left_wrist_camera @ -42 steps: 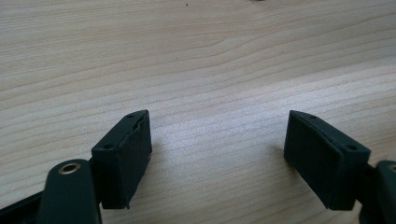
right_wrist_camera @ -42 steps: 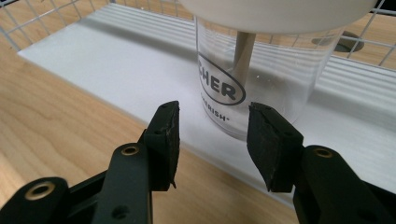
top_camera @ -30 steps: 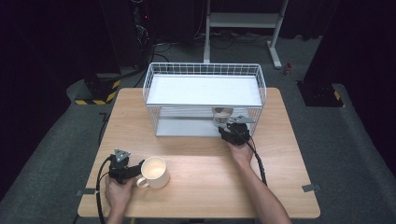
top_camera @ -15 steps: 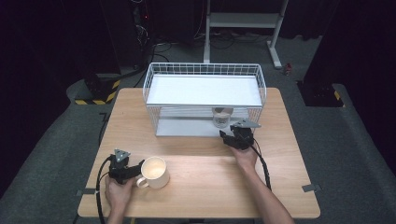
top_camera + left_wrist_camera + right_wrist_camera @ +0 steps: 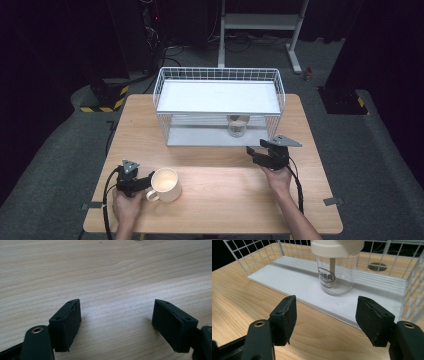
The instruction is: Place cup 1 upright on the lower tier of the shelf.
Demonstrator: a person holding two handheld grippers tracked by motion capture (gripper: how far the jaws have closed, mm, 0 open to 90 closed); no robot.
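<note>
Beyond right hand-held gripper (image 5: 325, 317), jar (image 5: 337, 267) stands on rack shelf (image 5: 294, 282); jaws just opened, empty.

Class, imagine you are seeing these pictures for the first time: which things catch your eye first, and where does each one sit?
The white wire rack stands at the far middle of the wooden table, with a clear jar under a cream lid on its lower shelf. The right gripper, fingers apart and holding nothing, sits just in front of that jar. Near the front left, a cream mug stands beside the left gripper.
</note>
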